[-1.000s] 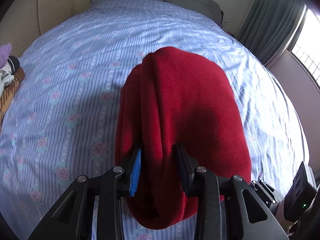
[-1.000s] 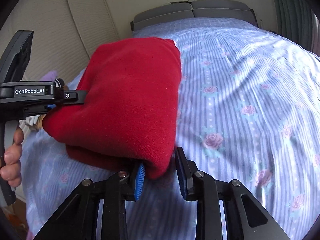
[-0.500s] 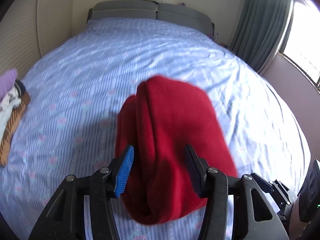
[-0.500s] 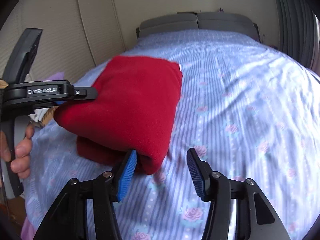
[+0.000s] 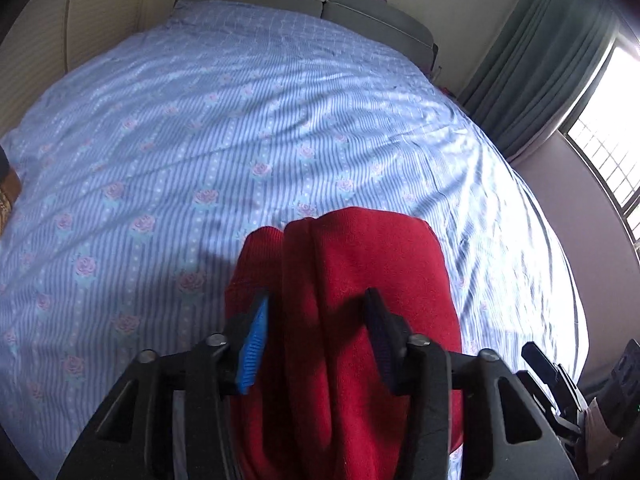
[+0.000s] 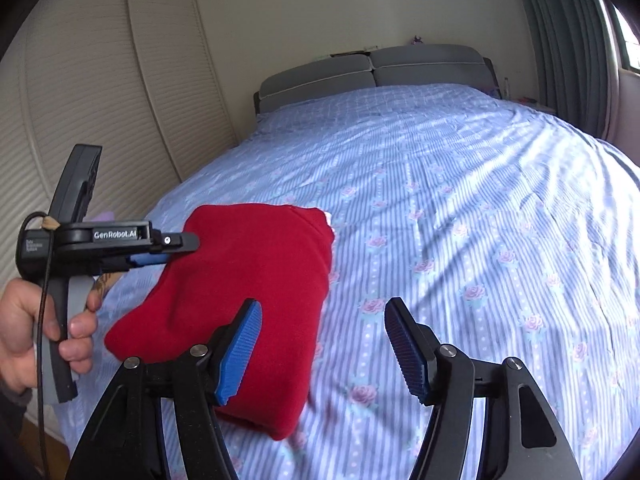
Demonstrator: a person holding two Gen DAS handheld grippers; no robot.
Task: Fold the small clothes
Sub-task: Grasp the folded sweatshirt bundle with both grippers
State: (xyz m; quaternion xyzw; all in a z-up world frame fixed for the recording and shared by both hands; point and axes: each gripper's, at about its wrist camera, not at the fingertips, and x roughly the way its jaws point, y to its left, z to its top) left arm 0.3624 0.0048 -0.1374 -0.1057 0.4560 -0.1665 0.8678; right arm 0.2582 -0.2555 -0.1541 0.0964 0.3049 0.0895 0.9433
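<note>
A folded red garment (image 5: 360, 272) hangs a little above the blue flowered bed sheet (image 5: 240, 128). My left gripper (image 5: 316, 316) has its jaws closing on the near end of the bundle, and the pads press into the thick folds. From the right wrist view, the left gripper (image 6: 176, 248) holds the red garment (image 6: 248, 280) from the left, with a hand (image 6: 24, 328) on its handle. My right gripper (image 6: 324, 328) is above the sheet (image 6: 480, 240) with its jaws opening and nothing between them. The garment lies behind its left finger (image 6: 240, 344).
A grey headboard (image 6: 372, 68) stands at the far end of the bed. Louvered wardrobe doors (image 6: 100, 100) line the left side. Grey-green curtains (image 5: 540, 80) and a bright window (image 5: 608, 152) are on the right. Other clothes (image 5: 8, 188) show at the bed's left edge.
The right gripper let go of the garment's corner, opened wide and rose away from it. The left gripper loosened for a moment, then closed again on the bundle, which now hangs from it alone.
</note>
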